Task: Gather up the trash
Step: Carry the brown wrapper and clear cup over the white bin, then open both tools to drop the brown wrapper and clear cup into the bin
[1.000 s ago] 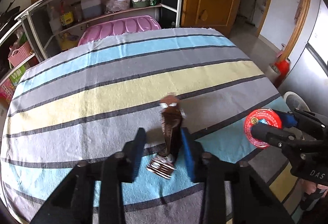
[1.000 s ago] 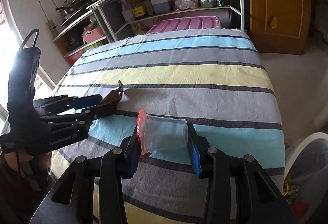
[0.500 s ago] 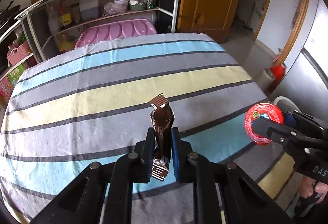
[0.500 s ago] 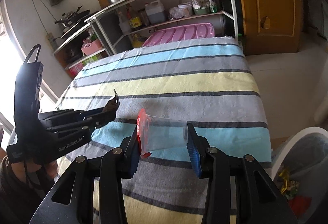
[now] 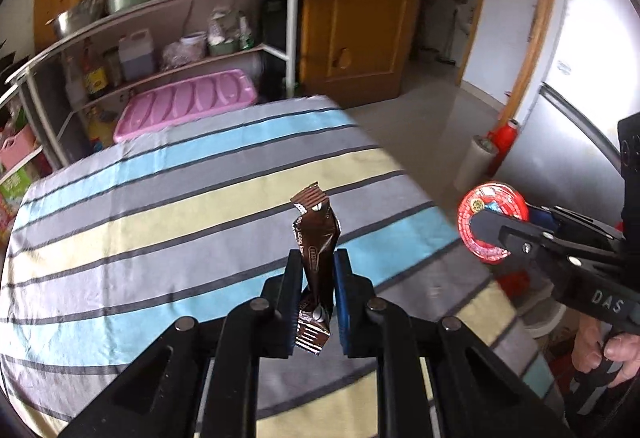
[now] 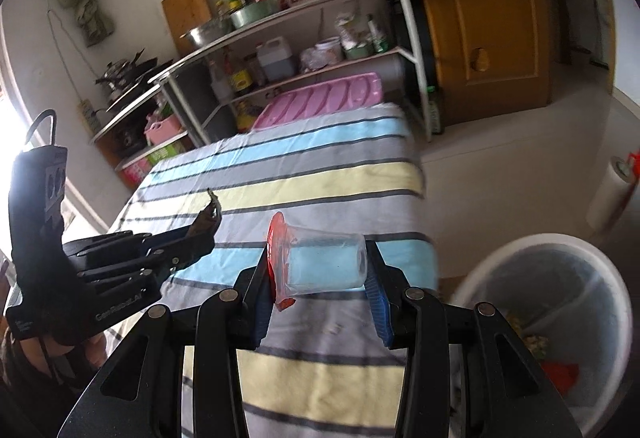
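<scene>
Two pieces of trash are up off the striped tablecloth point(image 5: 168, 222), one in each gripper. The left gripper point(image 5: 316, 290) is clamped tight on a brown snack wrapper point(image 5: 316, 238), which stands upright between the pads with its crimped top above the fingertips and its lower end hanging behind them; the print on it is too small to read. In the right wrist view that wrapper shows only as a dark sliver point(image 6: 208, 215) at the tip of the left gripper point(image 6: 200, 234), above the cloth's left edge. The right gripper point(image 6: 320, 270) holds a clear plastic cup point(image 6: 326, 264) lying sideways between its pads, the peeled red foil lid point(image 6: 278, 250) against the left pad and the cup's bottom against the right one. From the left wrist view only the round red lid point(image 5: 492, 222) faces the camera, the cup body hidden behind it and the finger. Both grippers tilt downward over the cloth's near right corner. A white trash bin point(image 6: 532, 250) sits on the floor past the right edge, cut off by the frame, its contents blurred scraps of yellow and red. A hand point(image 5: 616, 354) wraps the right handle at the frame's edge; another hand point(image 6: 48, 354) grips the left one, mostly in shadow.
</scene>
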A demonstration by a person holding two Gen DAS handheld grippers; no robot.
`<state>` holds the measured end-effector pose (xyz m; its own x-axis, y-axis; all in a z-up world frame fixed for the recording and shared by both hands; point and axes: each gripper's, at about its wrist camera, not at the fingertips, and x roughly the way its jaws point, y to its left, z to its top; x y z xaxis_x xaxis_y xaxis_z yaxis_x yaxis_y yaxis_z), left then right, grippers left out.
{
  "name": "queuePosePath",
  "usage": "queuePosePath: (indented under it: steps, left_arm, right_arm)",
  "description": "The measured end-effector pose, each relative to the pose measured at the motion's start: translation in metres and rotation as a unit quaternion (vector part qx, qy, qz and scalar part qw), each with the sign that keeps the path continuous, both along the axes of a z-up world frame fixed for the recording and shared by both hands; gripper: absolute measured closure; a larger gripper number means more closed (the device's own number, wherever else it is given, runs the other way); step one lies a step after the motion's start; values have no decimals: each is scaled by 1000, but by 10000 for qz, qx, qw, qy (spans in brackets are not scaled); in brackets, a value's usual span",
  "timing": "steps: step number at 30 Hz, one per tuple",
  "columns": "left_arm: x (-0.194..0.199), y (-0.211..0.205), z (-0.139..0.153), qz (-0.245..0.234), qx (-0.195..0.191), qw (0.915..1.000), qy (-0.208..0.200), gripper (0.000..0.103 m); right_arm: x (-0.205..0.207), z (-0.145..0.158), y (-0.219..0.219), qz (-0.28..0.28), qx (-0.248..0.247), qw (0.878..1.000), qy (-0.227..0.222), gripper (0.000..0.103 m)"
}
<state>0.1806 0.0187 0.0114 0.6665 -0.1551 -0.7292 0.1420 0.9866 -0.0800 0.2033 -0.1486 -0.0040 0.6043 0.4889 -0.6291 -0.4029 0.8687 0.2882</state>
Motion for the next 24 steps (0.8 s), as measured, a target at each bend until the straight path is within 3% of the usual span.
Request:
queuePosePath:
  steps: [14,24]
  left_arm:
    - [-11,-98,18,-1003,-8,9946,-257,87]
    - [-6,-180,-11,-1696,-65,9854,151,87]
  right_arm:
    - [-27,12,-99,-841,-100,9963,-142,61]
    - [-30,-25,-167,-1480,-399,9877,299,61]
